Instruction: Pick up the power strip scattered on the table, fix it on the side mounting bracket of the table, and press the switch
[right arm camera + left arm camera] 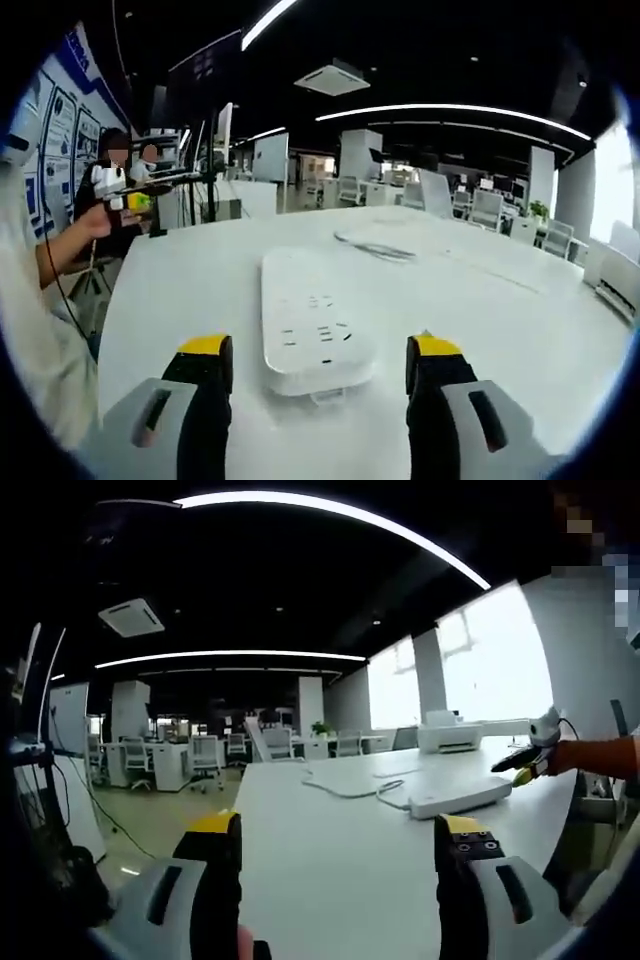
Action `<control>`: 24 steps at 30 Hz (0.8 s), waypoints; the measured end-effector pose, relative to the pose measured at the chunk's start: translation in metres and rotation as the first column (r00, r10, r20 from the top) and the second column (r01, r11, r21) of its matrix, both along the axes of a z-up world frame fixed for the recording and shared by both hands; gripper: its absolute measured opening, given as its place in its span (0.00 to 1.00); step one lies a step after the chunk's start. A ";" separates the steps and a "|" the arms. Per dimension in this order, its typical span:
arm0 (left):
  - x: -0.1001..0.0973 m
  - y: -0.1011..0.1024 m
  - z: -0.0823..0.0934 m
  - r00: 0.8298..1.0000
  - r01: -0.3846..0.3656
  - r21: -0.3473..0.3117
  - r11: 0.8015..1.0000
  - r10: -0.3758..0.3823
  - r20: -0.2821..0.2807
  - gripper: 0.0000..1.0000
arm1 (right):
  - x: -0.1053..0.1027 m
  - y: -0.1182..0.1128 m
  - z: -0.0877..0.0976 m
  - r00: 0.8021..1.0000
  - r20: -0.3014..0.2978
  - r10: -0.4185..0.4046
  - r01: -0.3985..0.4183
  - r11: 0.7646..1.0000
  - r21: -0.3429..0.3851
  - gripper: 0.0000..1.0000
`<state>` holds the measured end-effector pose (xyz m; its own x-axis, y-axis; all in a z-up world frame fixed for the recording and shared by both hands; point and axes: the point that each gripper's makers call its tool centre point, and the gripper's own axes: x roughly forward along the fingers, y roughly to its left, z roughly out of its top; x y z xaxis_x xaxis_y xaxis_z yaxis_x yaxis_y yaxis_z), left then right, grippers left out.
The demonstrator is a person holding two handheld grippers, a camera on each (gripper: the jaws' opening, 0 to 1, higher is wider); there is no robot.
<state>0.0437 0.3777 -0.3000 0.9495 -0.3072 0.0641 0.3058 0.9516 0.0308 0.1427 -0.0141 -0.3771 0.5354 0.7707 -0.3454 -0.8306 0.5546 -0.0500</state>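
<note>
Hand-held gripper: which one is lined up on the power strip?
The right hand-held gripper: the power strip lies between its open jaws. The left hand-held gripper faces bare table.

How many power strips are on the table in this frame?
1. The white power strip lies flat on the white table, just ahead of the open right gripper; the left gripper view shows the same strip farther off.

The table top is smooth and matt white — laminate by the look. The power strip is smooth white plastic with a faint sheen. Both grippers' jaws look like matt black plastic with yellow tips — grey moulded bodies behind.
</note>
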 end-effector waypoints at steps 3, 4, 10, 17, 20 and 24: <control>0.000 0.001 -0.001 1.000 -0.001 0.000 1.000 0.001 -0.002 0.82 | -0.002 0.002 -0.002 1.000 -0.011 0.010 -0.010 1.000 -0.003 0.64; 0.000 0.001 -0.001 1.000 -0.001 0.001 1.000 0.001 -0.003 0.82 | -0.002 0.003 -0.002 1.000 -0.013 0.015 -0.015 1.000 -0.004 0.64; 0.001 0.001 -0.001 1.000 0.001 0.002 1.000 -0.001 -0.005 0.82 | 0.000 0.006 -0.007 0.999 -0.031 0.025 -0.025 1.000 -0.007 0.63; 0.002 -0.001 0.000 1.000 0.002 0.005 1.000 -0.002 -0.006 0.82 | 0.000 0.011 -0.014 0.998 -0.047 0.043 -0.043 0.999 -0.015 0.60; 0.002 -0.002 -0.001 1.000 0.002 0.007 1.000 -0.002 -0.010 0.82 | 0.000 0.013 -0.016 0.997 -0.053 0.049 -0.050 0.999 -0.016 0.59; 0.003 -0.002 -0.001 1.000 0.004 0.012 1.000 -0.003 -0.013 0.82 | 0.001 0.014 -0.015 0.997 -0.053 0.050 -0.051 0.999 -0.011 0.56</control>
<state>0.0467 0.3755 -0.3007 0.9491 -0.3112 0.0485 0.3096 0.9501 0.0379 0.1439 0.0000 -0.3926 0.4764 0.7920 -0.3819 -0.8594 0.5112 -0.0117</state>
